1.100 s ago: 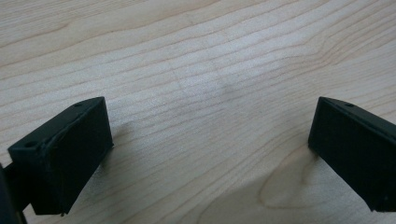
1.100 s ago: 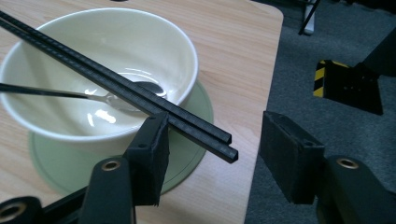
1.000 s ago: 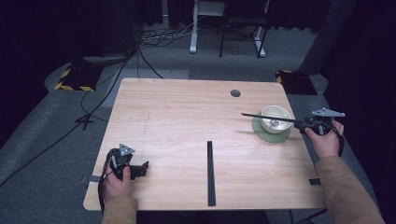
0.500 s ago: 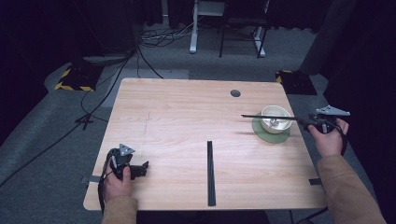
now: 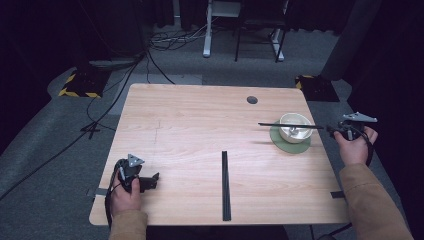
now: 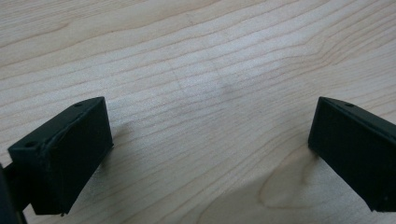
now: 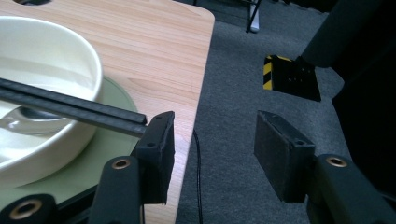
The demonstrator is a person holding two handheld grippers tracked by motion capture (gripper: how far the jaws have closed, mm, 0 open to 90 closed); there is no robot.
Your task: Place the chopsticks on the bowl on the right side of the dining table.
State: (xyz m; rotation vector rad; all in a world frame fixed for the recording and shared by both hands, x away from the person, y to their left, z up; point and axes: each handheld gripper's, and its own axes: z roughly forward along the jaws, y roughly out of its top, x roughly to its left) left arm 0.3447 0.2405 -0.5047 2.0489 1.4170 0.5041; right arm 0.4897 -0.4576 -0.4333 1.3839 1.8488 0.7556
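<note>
A white bowl [image 5: 295, 127] [image 7: 46, 70] stands on a green plate [image 5: 280, 143] [image 7: 112, 140] near the table's right edge. Black chopsticks [image 5: 280, 125] [image 7: 70, 109] lie across its rim, and a metal spoon [image 7: 28, 119] rests inside. My right gripper [image 5: 332, 129] [image 7: 212, 130] hovers just off the right edge, open; its jaws have been closing a little with nothing between them. The chopsticks' near end meets the tip of its left jaw. My left gripper [image 5: 155, 179] [image 6: 210, 140] rests open at the front left, bare wood between its jaws.
A long black strip [image 5: 225, 185] lies on the wooden table [image 5: 190, 125] front of centre, pointing away from me. A round hole [image 5: 252, 100] sits at the back right. Grey carpet, cables and a yellow-striped block [image 7: 289, 77] lie beyond the edges.
The chopsticks have levelled out across the bowl's rim. My right hand and gripper have drawn slightly to the right. The left hand has kept still.
</note>
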